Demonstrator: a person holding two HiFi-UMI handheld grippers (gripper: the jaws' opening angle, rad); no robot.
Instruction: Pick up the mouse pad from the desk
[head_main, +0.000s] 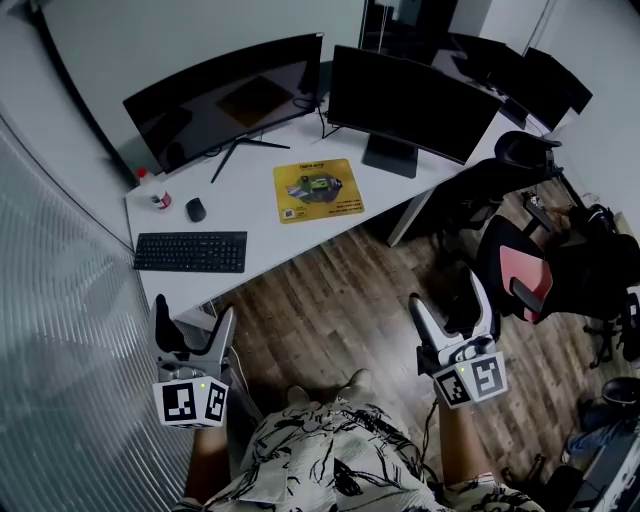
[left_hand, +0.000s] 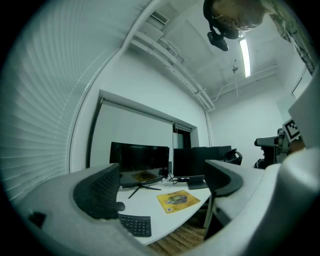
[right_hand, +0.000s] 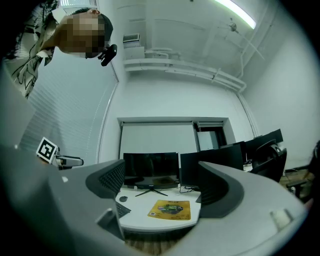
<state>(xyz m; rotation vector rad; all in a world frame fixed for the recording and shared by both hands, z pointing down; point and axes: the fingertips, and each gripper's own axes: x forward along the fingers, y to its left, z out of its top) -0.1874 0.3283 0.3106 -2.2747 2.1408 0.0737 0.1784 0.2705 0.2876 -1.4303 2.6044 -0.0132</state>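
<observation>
The yellow mouse pad (head_main: 318, 190) lies flat on the white desk (head_main: 250, 225), in front of the two monitors. It also shows between the jaws in the left gripper view (left_hand: 178, 200) and in the right gripper view (right_hand: 170, 209), far off. My left gripper (head_main: 193, 322) hangs over the wooden floor near the desk's front left corner, open and empty. My right gripper (head_main: 452, 303) is farther right over the floor, also open with nothing between its fingers. Both point level toward the desk, well short of the pad.
A black keyboard (head_main: 191, 251) and a black mouse (head_main: 195, 209) lie at the desk's left. Two dark monitors (head_main: 228, 96) (head_main: 410, 103) stand at the back. Office chairs (head_main: 525, 262) crowd the right side. A frosted glass wall (head_main: 60, 330) runs along the left.
</observation>
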